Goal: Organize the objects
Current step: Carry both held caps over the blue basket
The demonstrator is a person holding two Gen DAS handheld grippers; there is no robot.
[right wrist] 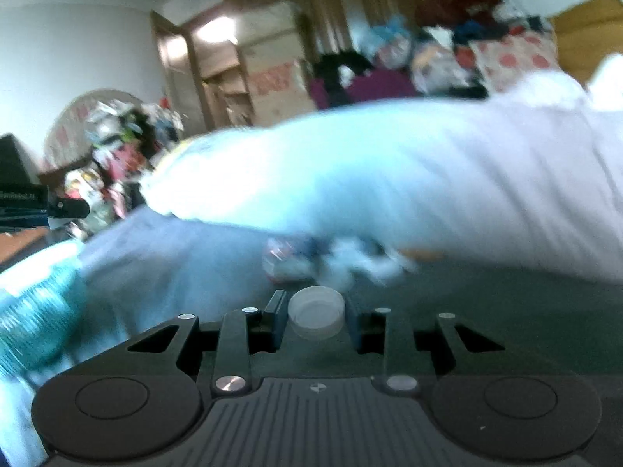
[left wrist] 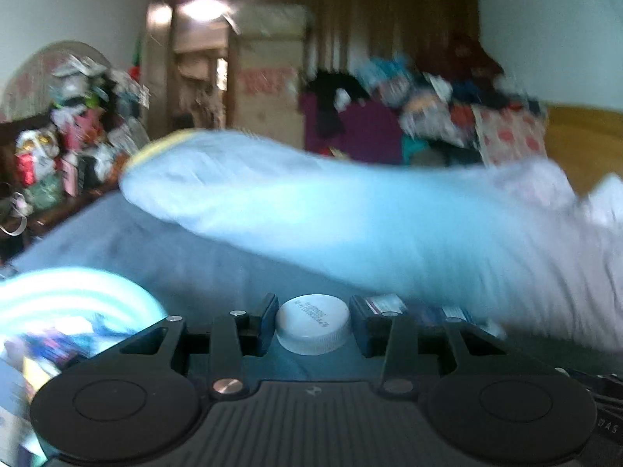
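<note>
Left wrist view: the left gripper (left wrist: pixel 313 325) pinches a white cap (left wrist: pixel 313 323) between its fingers (left wrist: pixel 264 323), above a blue bed (left wrist: pixel 187 260), with a pale pillow (left wrist: pixel 311 210) beyond. Right wrist view: the right gripper (right wrist: pixel 316 313) clamps a cap-like lid (right wrist: pixel 316 311), seemingly translucent through the blur, before the same pillow (right wrist: pixel 350 179).

Cap (left wrist: pixel 312 325) between jaws, pillow (left wrist: pixel 311 210) behind

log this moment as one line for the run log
left gripper: shut on white cap | right gripper: shut on translucent cap | pale blue pillow ahead on bed | frames blurred
</note>
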